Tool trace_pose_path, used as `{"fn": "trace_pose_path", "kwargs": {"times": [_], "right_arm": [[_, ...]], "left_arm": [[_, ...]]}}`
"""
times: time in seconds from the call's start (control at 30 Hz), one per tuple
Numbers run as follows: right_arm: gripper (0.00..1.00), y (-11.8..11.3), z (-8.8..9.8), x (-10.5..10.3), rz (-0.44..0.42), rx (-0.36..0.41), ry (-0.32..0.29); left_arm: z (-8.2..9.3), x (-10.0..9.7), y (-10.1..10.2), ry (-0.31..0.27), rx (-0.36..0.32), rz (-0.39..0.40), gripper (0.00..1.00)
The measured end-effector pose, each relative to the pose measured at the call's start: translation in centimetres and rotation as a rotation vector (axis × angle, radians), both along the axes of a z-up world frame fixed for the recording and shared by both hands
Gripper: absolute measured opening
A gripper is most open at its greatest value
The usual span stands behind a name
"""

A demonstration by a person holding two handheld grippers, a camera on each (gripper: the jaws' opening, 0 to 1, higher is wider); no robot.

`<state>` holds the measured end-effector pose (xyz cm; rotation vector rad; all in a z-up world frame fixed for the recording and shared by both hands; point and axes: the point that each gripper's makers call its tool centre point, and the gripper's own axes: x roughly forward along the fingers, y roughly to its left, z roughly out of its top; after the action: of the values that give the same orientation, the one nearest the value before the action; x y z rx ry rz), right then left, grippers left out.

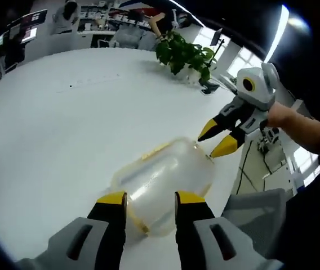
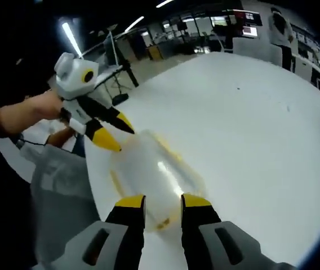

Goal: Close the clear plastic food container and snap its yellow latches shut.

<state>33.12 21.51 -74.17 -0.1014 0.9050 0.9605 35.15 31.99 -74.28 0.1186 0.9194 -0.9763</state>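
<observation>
we see the clear container (image 1: 163,183) lying lengthwise between both tongs; left gripper (image 1: 149,198) and right gripper (image 2: 163,201) equally near, both parted, empty.

We see broad bare white table (image 1: 64,124) beyond the container (image 1: 165,183); 1 potted plant (image 1: 185,56) stands well apart at the far edge.

The clear plastic container (image 2: 151,175) lies near the left edge of the white table (image 2: 261,129), its yellow trim showing along the rim. The right gripper (image 2: 163,201) holds its yellow-tipped jaws apart at the container's near end. The left gripper (image 2: 118,135), held by a hand (image 2: 39,107), points its tips at the container's far end.
</observation>
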Motion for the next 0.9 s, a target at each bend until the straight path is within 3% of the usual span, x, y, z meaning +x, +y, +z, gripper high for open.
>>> {"fn": "trace_pose_path", "kwargs": {"times": [0.13, 0.27, 0.4, 0.53, 0.73, 0.9], "right_arm": [[0.23, 0.7, -0.4, -0.2, 0.048, -0.007, -0.026], [0.21, 1.3, -0.3, 0.0, 0.111, -0.034, -0.114], [0.22, 2.1, -0.1, -0.1, 0.142, -0.005, -0.121], [0.22, 2.3, -0.4, 0.1, 0.178, -0.031, -0.146], [0.22, 3.0, 0.1, 0.7, 0.204, -0.008, -0.183], [0.22, 3.6, -0.1, 1.1, 0.210, 0.002, -0.191]], "left_arm": [[0.2, -0.1, -0.5, -0.038, 0.006, -0.053, 0.32], [0.7, -0.2, -1.3, -0.101, -0.004, -0.136, 0.32], [0.7, -0.9, -1.9, -0.155, 0.030, -0.252, 0.31], [0.5, -1.0, -2.1, -0.179, 0.058, -0.287, 0.31], [1.3, -1.1, -3.4, -0.267, 0.035, -0.392, 0.27], [1.5, -1.8, -4.5, -0.297, 0.010, -0.454, 0.26]]}}
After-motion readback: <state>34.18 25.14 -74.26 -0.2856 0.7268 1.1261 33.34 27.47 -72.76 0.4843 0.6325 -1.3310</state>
